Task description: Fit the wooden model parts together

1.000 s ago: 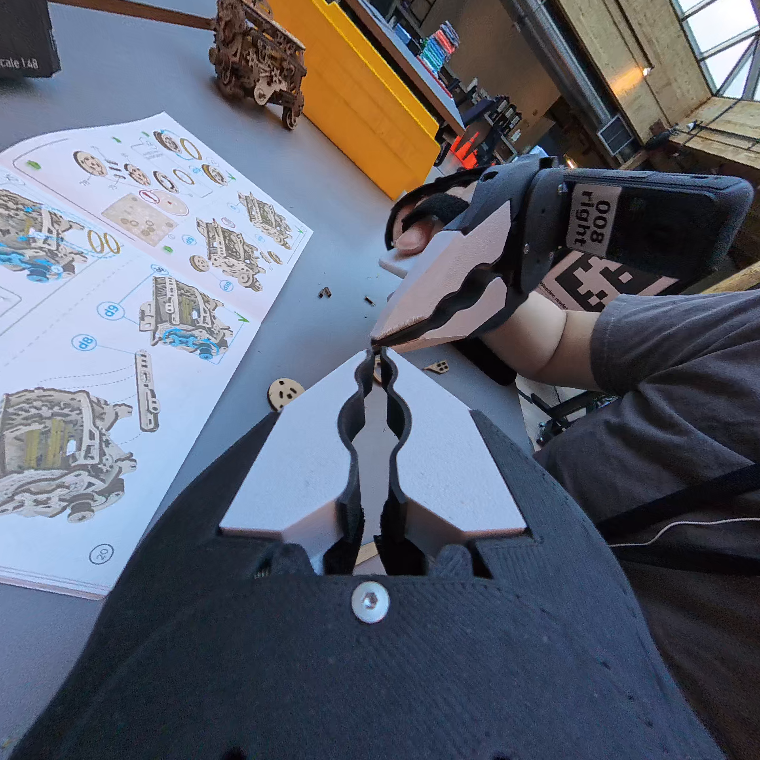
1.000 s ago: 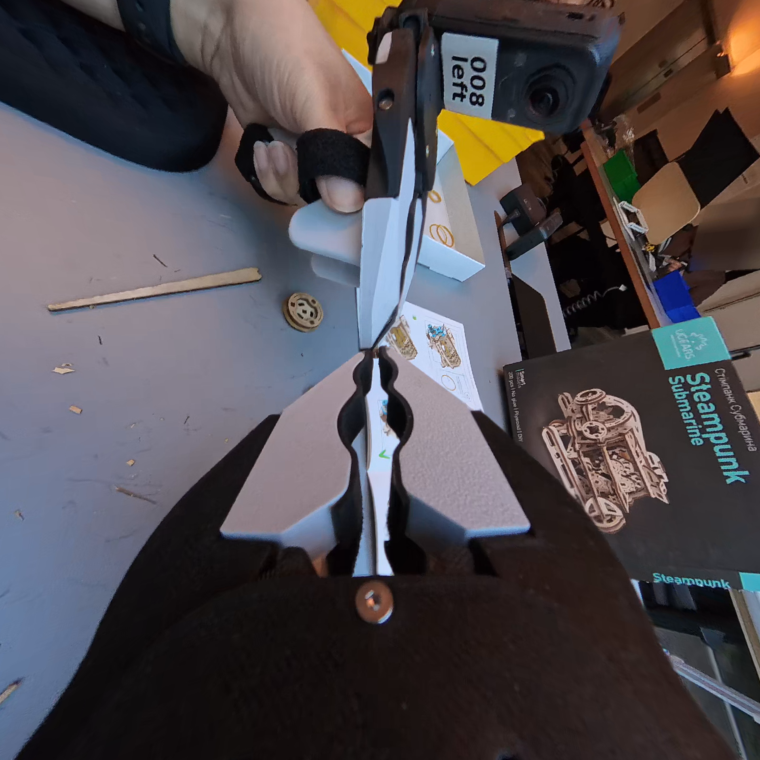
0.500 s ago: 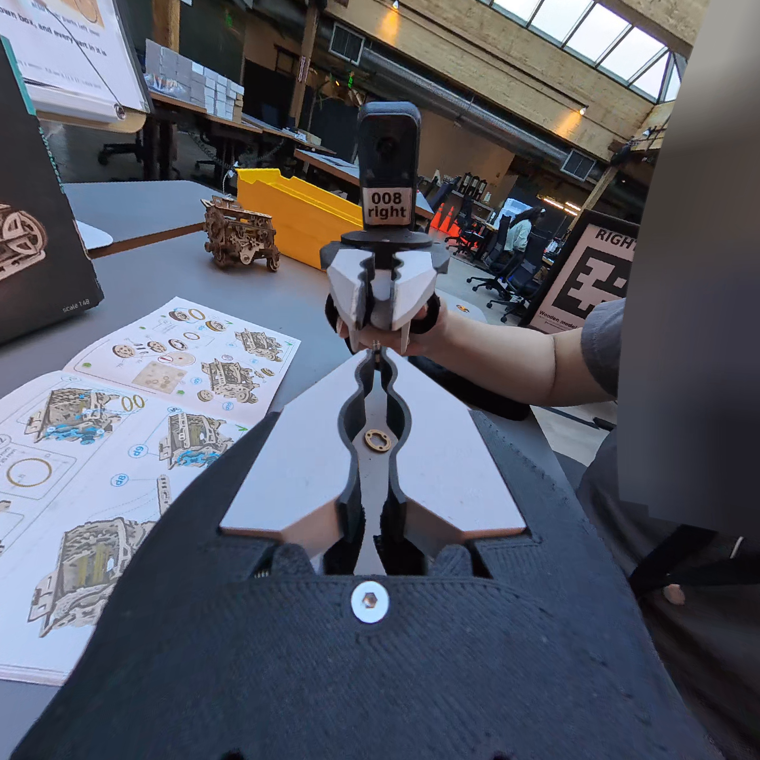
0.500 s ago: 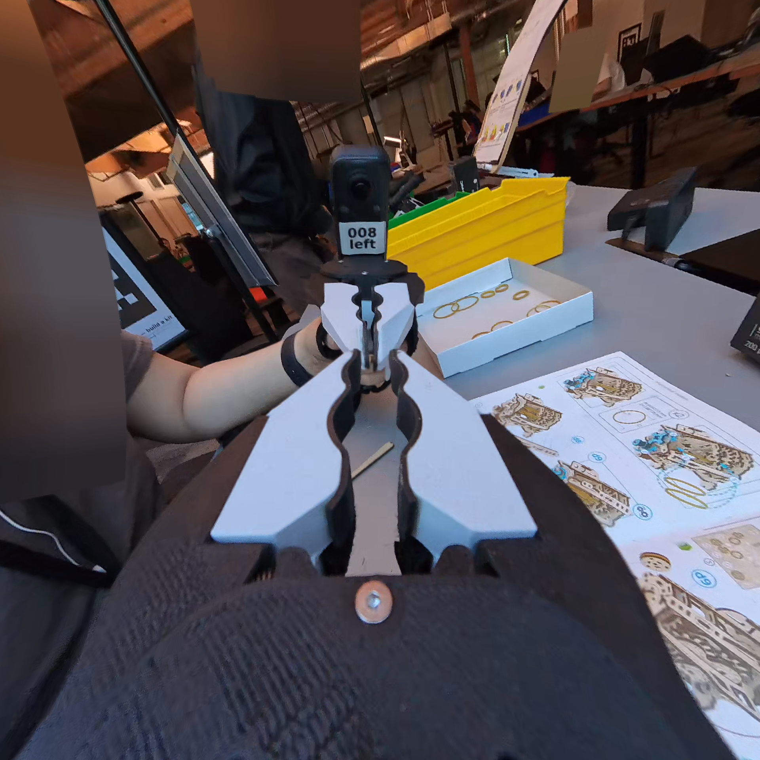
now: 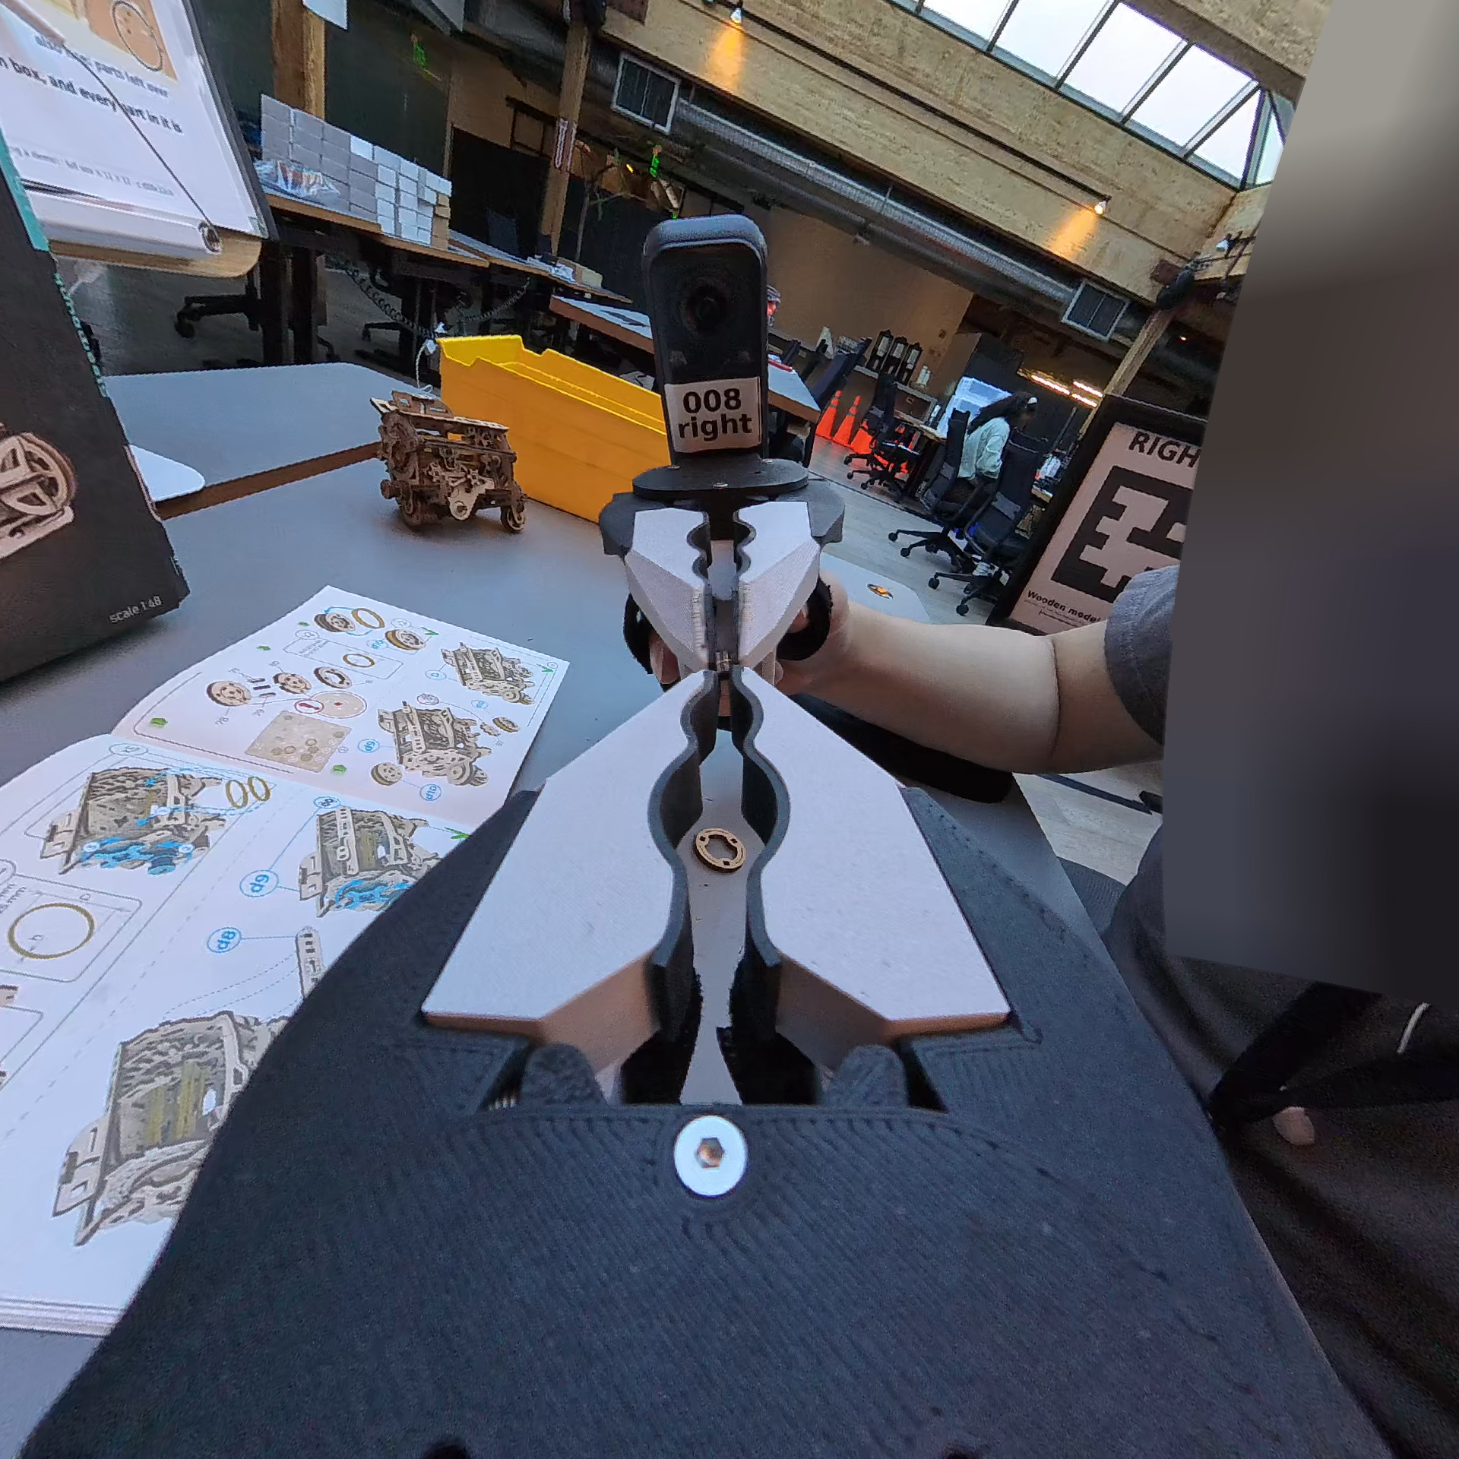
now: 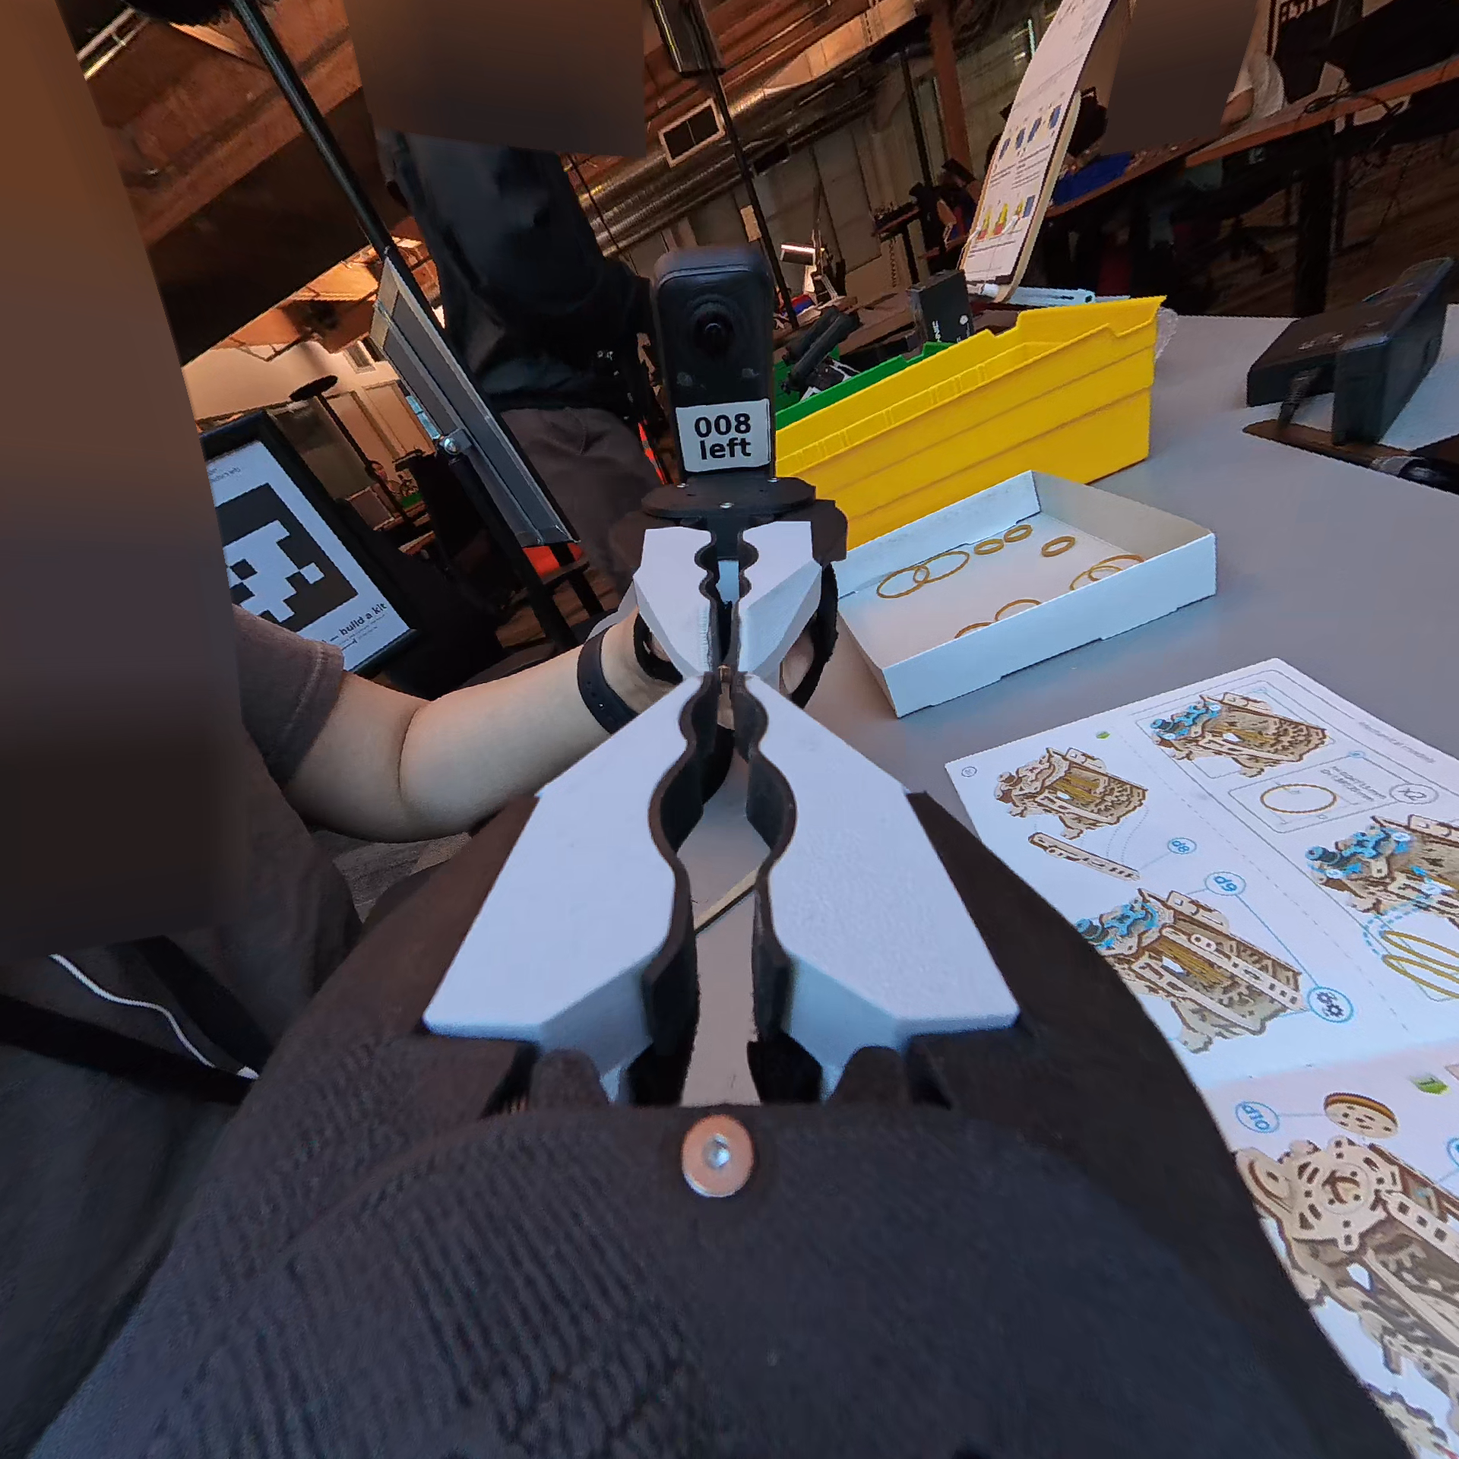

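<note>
My left gripper (image 5: 720, 685) and my right gripper (image 6: 726, 685) are both shut and point at each other, tip to tip, level above the grey table (image 5: 568, 600). In the left wrist view the right gripper (image 5: 720, 659) pinches a tiny tan wooden part (image 5: 720, 660) at its tips. In the right wrist view the left gripper (image 6: 723, 669) pinches a tiny wooden part (image 6: 724, 673) too. The parts touch where the tips meet; their shapes are too small to tell. A small wooden ring (image 5: 720, 850) lies on the table below.
An open instruction booklet (image 5: 237, 789) lies beside the grippers. A finished wooden model (image 5: 446, 470), a yellow bin (image 5: 553, 426) and a black box (image 5: 63, 513) stand behind it. A white tray (image 6: 1184, 584) holds several tan rings. A thin wooden stick (image 6: 722, 900) lies on the table. Less than 4 cm separates the two grippers' tips.
Both grippers have swung up from pointing down at the table to level, facing each other head on. Their tips have stayed together and both have stayed shut.
</note>
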The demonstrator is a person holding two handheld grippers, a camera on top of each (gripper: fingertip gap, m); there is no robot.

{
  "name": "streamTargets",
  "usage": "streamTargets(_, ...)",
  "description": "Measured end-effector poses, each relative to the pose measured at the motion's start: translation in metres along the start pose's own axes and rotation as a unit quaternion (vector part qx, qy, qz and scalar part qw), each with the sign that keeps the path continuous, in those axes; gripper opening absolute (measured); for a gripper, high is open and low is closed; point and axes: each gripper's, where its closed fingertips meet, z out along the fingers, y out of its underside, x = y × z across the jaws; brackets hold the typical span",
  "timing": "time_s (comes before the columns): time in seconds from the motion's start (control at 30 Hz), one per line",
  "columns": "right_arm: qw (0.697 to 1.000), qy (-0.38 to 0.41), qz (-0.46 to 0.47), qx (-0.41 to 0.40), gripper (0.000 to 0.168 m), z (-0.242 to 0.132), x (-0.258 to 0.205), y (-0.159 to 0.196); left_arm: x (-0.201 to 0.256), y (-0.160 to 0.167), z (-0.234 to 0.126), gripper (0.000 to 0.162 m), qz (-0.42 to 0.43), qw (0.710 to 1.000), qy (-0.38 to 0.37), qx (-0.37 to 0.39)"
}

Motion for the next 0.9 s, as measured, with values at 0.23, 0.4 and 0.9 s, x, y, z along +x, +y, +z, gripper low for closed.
streamTargets(0.23,1.0,-0.004,0.011,0.0,0.002,0.0006,0.0005,0.0012,-0.0009,0.0005,-0.0002,0.0,0.001,1.0,-0.003,-0.002)
streamTargets(0.4,1.0,-0.004,0.008,0.002,0.002,0.0004,0.0003,0.0006,0.0005,0.0008,0.0002,0.0,0.001,1.0,-0.001,-0.005)
streamTargets(0.9,1.0,-0.001,0.008,0.002,0.001,0.0007,0.0024,0.0024,-0.0015,0.0043,0.0006,0.0,0.002,1.0,-0.007,-0.018)
